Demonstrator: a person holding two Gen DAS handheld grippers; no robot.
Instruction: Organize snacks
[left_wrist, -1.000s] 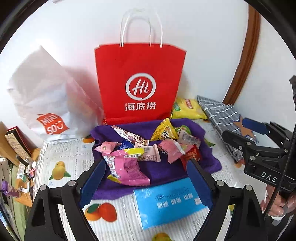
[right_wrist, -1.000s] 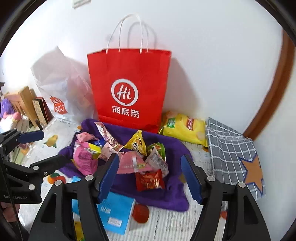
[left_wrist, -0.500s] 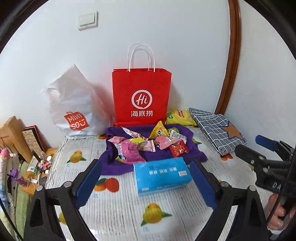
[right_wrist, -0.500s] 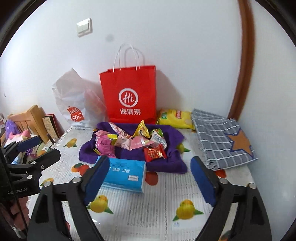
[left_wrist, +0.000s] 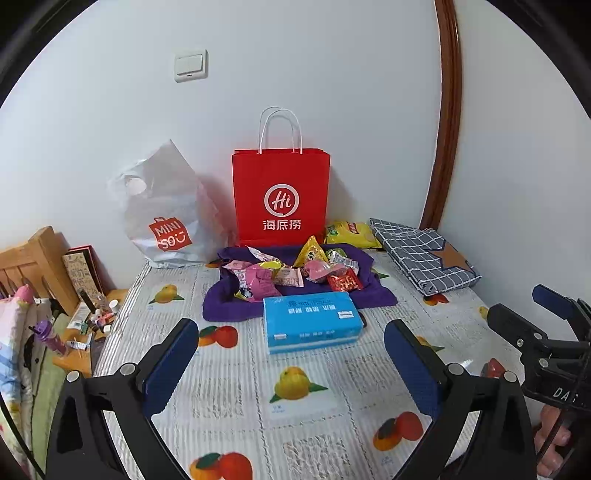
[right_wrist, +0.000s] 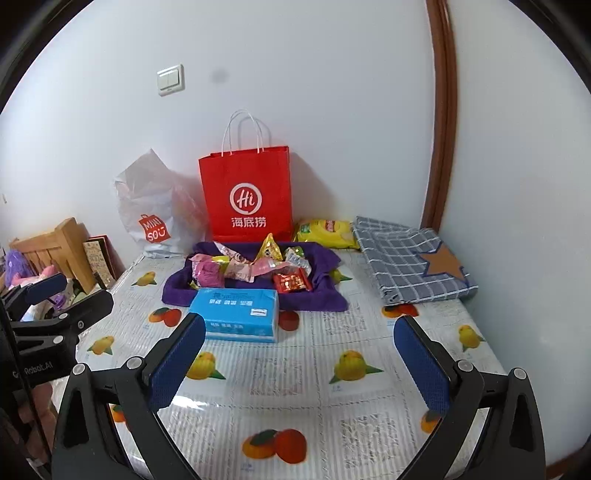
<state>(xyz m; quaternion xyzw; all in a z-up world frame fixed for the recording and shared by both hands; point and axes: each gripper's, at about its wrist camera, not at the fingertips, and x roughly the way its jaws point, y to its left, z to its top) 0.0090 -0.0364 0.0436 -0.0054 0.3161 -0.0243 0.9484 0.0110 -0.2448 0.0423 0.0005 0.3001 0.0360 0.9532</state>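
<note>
Both tongs, left (left_wrist: 291, 362) and right (right_wrist: 299, 354), gape empty near the snacks (left_wrist: 291, 273), heaped left-to-right on the far cloth (left_wrist: 221, 299).

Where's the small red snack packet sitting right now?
In both wrist views the red snack packet lies on the right front part of the purple cloth, just behind the right end of the blue tissue pack, in front of the red paper bag.

Bare fruit-print tabletop (left_wrist: 236, 373) ahead of both my wide-open grippers, nothing between their fingers. Blue tissue box (left_wrist: 311, 321) sits across the front of the snack pile (left_wrist: 291, 273). Red bag (left_wrist: 280, 199) walls off the back; folded plaid cloth (right_wrist: 410, 266) fills the right corner.
</note>
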